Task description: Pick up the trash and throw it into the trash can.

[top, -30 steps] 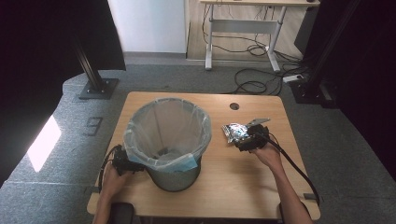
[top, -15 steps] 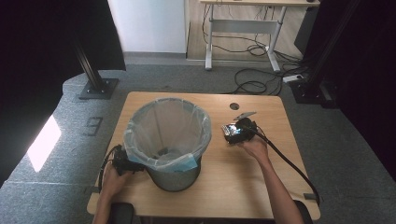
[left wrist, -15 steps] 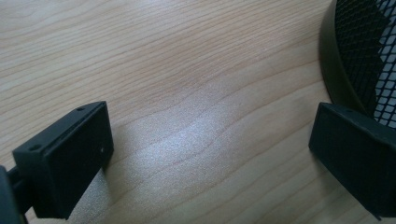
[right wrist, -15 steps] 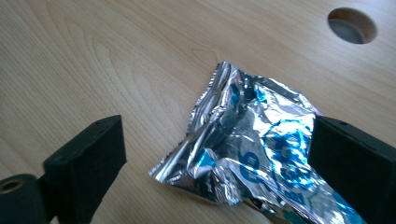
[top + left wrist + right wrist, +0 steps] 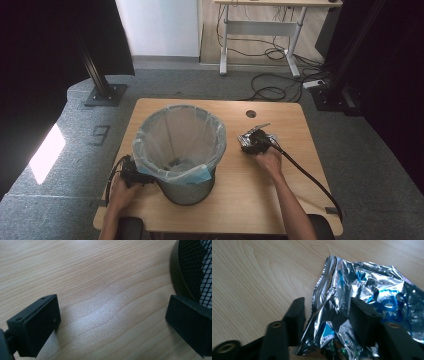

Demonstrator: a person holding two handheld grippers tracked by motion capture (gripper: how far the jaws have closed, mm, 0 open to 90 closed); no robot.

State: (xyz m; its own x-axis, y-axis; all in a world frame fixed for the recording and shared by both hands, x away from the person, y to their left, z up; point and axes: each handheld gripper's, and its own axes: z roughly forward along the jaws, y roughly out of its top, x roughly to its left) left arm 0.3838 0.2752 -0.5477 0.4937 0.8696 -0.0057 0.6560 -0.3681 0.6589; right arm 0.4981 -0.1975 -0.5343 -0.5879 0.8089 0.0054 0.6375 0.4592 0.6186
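A crumpled silver and blue foil wrapper point(image 5: 367, 287) lies on the wooden table point(image 5: 240, 200), right of the centre. My right gripper point(image 5: 328, 312) stands open astride its near edge, one jaw at the wrapper's left fold and the other over its middle. In the high view the right gripper point(image 5: 252, 141) covers most of the wrapper point(image 5: 269, 136). A black mesh bin point(image 5: 187, 190) lined with a clear bag stands left of the centre. My left gripper point(image 5: 131, 175) rests low on the table by the bin's left side. Its jaws are wide open point(image 5: 112, 322) with bare wood between them, close to the bin point(image 5: 192, 270).
The right gripper's cable point(image 5: 310, 180) trails over the table's right front part. A round hole point(image 5: 251, 114) sits near the far edge. Some dark scraps lie at the bin's bottom. Beyond the table are a grey carpet, a desk frame and loose cables.
My right gripper has moved a little to the left and farther from the person, onto the wrapper. The left gripper and the bin have stayed put.
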